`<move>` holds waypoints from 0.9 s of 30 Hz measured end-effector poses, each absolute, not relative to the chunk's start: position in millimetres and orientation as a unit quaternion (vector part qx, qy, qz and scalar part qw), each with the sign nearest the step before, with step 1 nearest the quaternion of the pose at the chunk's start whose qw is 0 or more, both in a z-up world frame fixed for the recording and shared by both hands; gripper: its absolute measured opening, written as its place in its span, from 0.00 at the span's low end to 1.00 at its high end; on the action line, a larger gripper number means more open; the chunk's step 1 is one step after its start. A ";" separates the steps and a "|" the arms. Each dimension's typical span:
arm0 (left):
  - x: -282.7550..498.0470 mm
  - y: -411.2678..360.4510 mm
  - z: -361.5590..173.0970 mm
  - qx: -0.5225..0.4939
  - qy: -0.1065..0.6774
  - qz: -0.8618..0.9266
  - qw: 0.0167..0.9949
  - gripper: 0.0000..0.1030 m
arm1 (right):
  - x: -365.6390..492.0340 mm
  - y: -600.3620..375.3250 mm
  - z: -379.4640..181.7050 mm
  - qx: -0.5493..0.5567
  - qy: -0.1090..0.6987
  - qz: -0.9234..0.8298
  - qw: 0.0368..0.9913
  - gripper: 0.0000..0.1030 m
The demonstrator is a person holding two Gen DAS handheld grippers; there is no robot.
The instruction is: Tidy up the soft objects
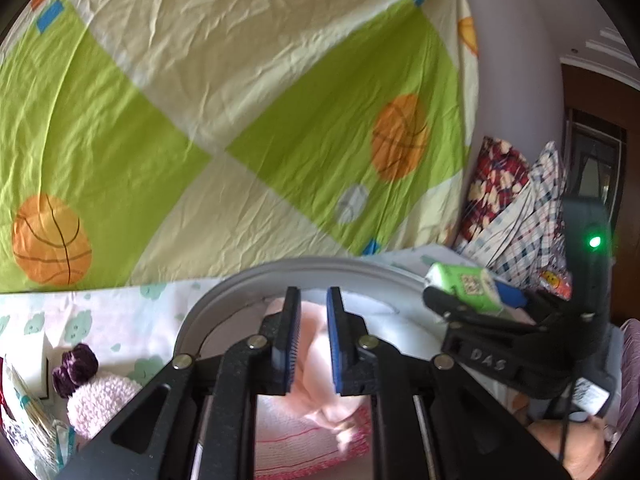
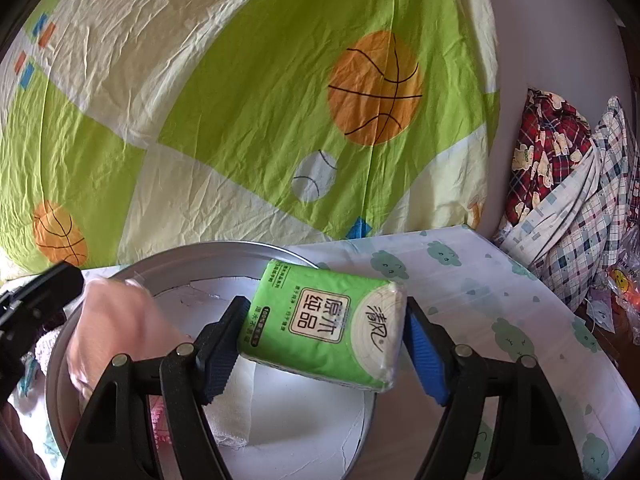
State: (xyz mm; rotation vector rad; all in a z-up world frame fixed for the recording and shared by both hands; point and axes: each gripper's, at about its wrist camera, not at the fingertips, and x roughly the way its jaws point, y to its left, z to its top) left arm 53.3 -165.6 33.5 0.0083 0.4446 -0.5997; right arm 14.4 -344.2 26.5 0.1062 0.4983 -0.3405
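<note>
Nearest the right wrist camera, we see the right gripper [image 2: 325, 354] clenched on a green tissue pack [image 2: 324, 330], one pad on each short end, the pack tilted above the round grey basin [image 2: 224, 249]. In the left wrist view, the left gripper [image 1: 313, 346] is clamped on a pale pink cloth [image 1: 316, 364] that hangs between its blue pads [image 1: 285, 350] and trails down into the basin. Beneath it we note a pink-and-white knitted piece [image 1: 296, 436] lying in the basin, beside a folded white cloth [image 2: 236, 400]. Left of the basin, a fuzzy pink hat [image 1: 100, 404] with dark purple pompoms rests on the cloud-print sheet [image 2: 500, 288]. Farther back hangs a green-and-cream basketball-print sheet [image 2: 240, 100]; to its right, plaid bedding [image 2: 560, 200] is piled against the wall.
</note>
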 end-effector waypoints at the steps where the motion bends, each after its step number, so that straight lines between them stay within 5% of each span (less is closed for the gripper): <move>1: 56.0 -165.9 29.3 0.006 0.226 -0.290 0.930 0.11 | 15.2 -343.3 25.2 0.050 0.248 -0.168 0.953 0.74; 6: 65.4 -162.4 15.4 -0.001 0.269 -0.294 0.917 0.18 | 18.5 -342.6 20.4 0.053 0.259 -0.158 0.951 0.75; 7: 66.2 -160.5 14.2 -0.007 0.276 -0.290 0.916 0.38 | 19.0 -342.6 19.6 0.055 0.261 -0.155 0.951 0.75; 8: 66.5 -157.9 14.3 -0.014 0.278 -0.283 0.918 0.67 | 20.8 -342.7 18.0 0.057 0.266 -0.153 0.950 0.76; 10: 63.3 -149.1 17.1 -0.029 0.263 -0.261 0.928 0.99 | 25.6 -342.1 13.9 0.058 0.283 -0.149 0.946 0.79; 17: 59.6 -121.9 26.4 -0.056 0.244 -0.226 0.941 1.00 | 23.0 -347.4 13.0 0.090 0.281 -0.130 0.947 0.80; 27: 34.7 -81.2 28.6 -0.034 0.201 -0.165 0.965 1.00 | -26.2 -353.1 45.1 0.119 0.119 -0.161 0.973 0.85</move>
